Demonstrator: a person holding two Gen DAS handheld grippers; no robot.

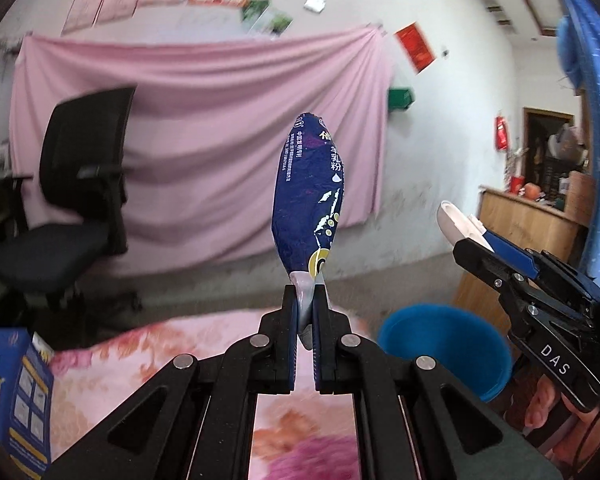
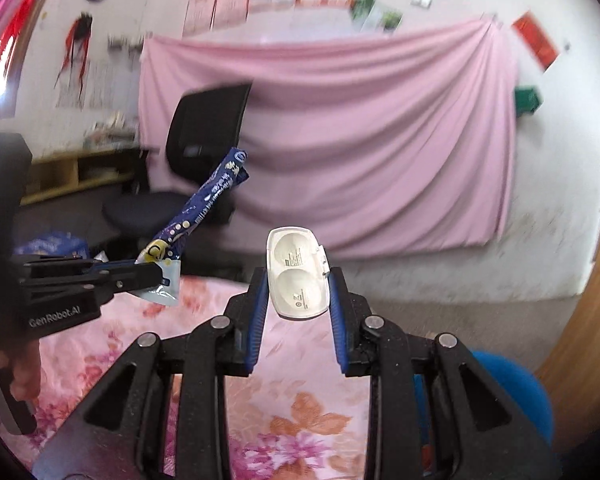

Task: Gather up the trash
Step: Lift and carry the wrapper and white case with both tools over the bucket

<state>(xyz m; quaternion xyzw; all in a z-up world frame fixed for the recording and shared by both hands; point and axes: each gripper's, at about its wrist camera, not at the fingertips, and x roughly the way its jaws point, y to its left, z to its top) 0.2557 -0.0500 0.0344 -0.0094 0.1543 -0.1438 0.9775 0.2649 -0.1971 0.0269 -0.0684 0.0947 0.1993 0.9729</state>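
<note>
Two black scissor-linkage grippers, left gripper (image 1: 306, 304) and right gripper (image 2: 298, 300), with blue ribbed finger pads (image 2: 257, 320), silver pivot rivets (image 1: 260, 340), white "DAS" and "GenRobot.AI" lettering on the bodies.

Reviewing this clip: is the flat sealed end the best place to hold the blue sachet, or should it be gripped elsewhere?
Yes. The left gripper pinches the blue sachet by its flat, pale sealed end, coming from below. That end is thin and stiff, while the body bulges and would probably slip or crush.
</note>
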